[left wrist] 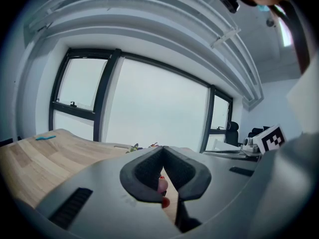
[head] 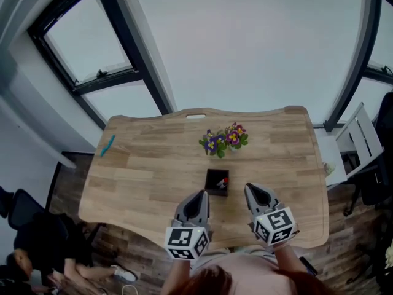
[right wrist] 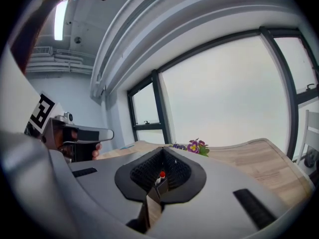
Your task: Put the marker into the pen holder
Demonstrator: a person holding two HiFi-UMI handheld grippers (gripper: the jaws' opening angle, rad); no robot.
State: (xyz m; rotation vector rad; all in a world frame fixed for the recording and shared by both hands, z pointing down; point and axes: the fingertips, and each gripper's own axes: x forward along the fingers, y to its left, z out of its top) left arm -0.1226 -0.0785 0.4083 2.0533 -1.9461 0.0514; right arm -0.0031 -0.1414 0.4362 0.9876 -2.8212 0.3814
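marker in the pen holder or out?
In: the red-capped marker stands in the black pen holder; left gripper and right gripper are shut, empty.

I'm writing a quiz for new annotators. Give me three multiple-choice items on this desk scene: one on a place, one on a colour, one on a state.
1. Where does the pen holder stand?
A. on the table, nearer the person than the flowers
B. on the floor
C. on the windowsill

2. What colour is the marker cap?
A. blue
B. red
C. green

3. How do the left gripper jaws stand?
A. wide apart
B. shut on the marker
C. shut, holding nothing

Key: 1 A, the head view shows it there. 2 B, a red cap sticks out of the holder. 3 C, the left gripper view shows the tips meeting, with the marker beyond them.
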